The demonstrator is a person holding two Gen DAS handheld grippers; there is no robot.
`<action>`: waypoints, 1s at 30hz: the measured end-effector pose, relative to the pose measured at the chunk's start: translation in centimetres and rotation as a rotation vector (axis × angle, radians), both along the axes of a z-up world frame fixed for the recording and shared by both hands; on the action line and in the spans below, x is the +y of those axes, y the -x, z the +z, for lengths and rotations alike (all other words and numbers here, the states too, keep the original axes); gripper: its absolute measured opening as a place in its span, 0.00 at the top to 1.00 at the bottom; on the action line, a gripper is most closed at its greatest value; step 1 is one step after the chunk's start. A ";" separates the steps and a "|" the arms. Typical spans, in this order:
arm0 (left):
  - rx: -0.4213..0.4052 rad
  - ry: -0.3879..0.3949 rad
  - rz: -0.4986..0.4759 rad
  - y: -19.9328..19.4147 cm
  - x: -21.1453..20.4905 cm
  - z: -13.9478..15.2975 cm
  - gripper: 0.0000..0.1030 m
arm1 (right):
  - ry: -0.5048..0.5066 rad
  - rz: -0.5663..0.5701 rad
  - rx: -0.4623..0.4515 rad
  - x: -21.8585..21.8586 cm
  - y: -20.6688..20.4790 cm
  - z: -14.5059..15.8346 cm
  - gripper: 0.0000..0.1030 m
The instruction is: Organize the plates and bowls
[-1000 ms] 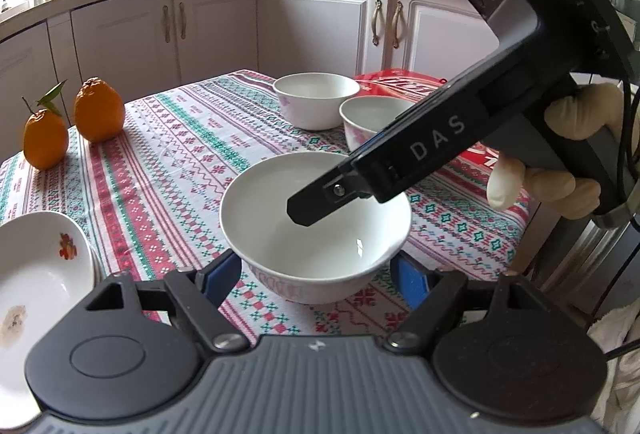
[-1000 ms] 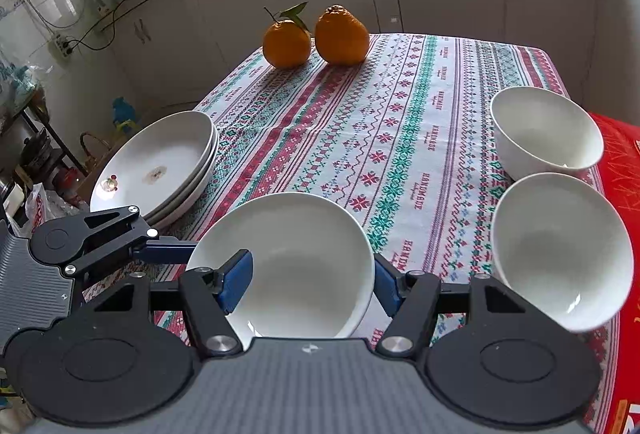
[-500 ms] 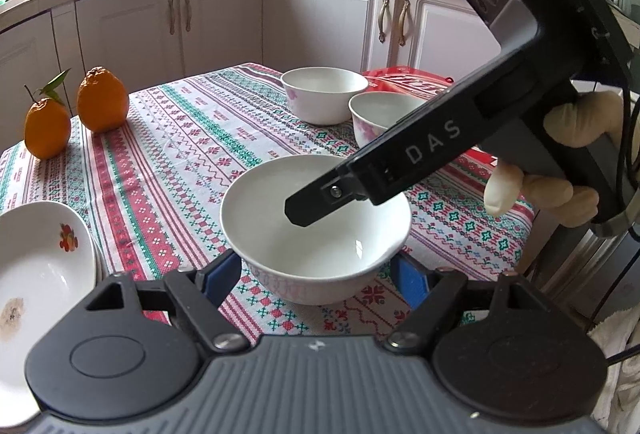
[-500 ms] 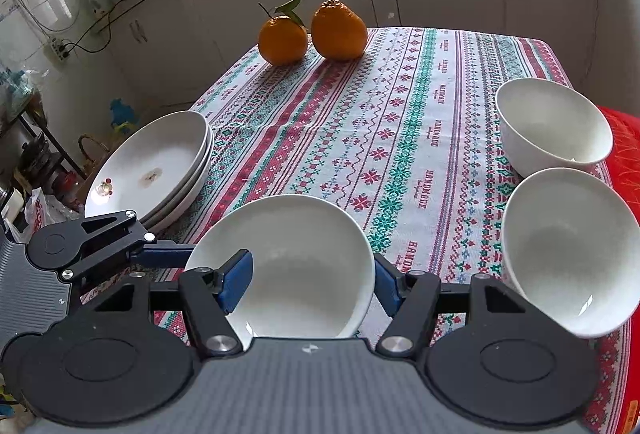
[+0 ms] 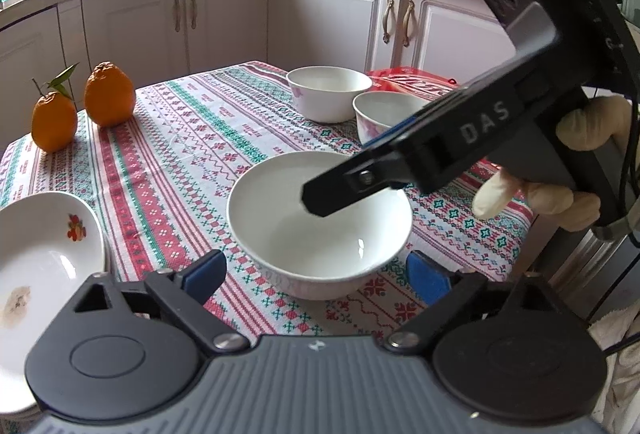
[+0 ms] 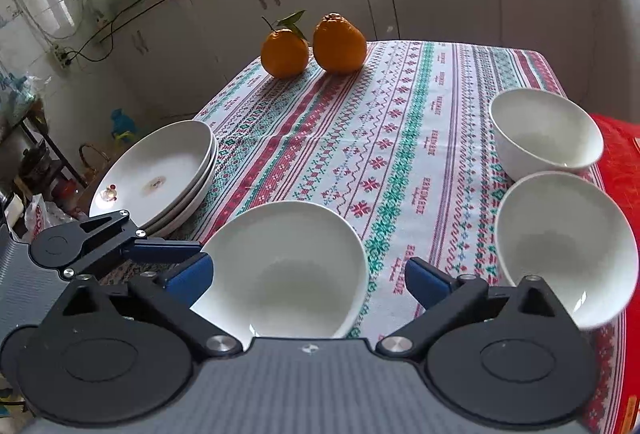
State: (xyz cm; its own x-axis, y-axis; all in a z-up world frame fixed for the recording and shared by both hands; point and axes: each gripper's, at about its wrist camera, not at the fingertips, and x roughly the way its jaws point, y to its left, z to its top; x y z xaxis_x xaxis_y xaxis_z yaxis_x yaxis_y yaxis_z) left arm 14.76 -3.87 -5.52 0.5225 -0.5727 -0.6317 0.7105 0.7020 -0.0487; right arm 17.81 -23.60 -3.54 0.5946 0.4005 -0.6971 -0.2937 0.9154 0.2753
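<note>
A plain white bowl (image 5: 320, 230) sits on the patterned tablecloth (image 5: 192, 162), close in front of both grippers. My left gripper (image 5: 316, 274) is opening; its blue pads (image 5: 204, 270) flank the bowl's near side without pressing on it. My right gripper (image 6: 308, 274) is opening too, its pads (image 6: 424, 278) standing clear of the same bowl (image 6: 284, 266), which lies between them. In the left wrist view one right finger (image 5: 352, 182) hangs over the bowl's far rim. Two more white bowls (image 6: 548, 130) (image 6: 568, 242) stand to the right. A stack of white plates (image 6: 160, 174) lies at the left edge.
Two oranges (image 6: 316, 46) sit at the table's far side. A red mat (image 6: 616, 170) covers the right end under the bowls. A gloved hand (image 5: 580, 162) holds the right gripper. White kitchen cabinets (image 5: 320, 22) surround the table.
Both pairs of jaws have spread apart, the right pair by a lot. The bowl stays where it was on the cloth, and neither hand has shifted.
</note>
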 end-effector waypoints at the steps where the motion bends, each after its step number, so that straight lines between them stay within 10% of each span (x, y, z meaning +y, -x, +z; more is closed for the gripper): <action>1: 0.001 -0.001 -0.001 0.1 0.1 0.1 0.07 | 0.002 -0.002 -0.004 -0.1 0.3 0.1 0.00; 15: -0.099 -0.023 -0.028 0.8 -1.1 5.2 0.03 | 0.327 -0.152 -0.262 -2.9 6.2 3.4 0.00; 30: -0.050 -0.115 -0.125 -4.9 -10.8 4.6 0.03 | 0.391 -0.220 -0.218 -7.7 5.9 -0.6 0.00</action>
State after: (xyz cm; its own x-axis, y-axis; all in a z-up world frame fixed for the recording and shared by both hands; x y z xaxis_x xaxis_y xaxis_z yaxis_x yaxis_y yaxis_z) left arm 19.69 -14.70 -0.97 0.4847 -0.5606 -0.6714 0.7919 0.6072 0.0646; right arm 11.93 -31.33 -4.19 0.7846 -0.0175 -0.6198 -0.0945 0.9846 -0.1474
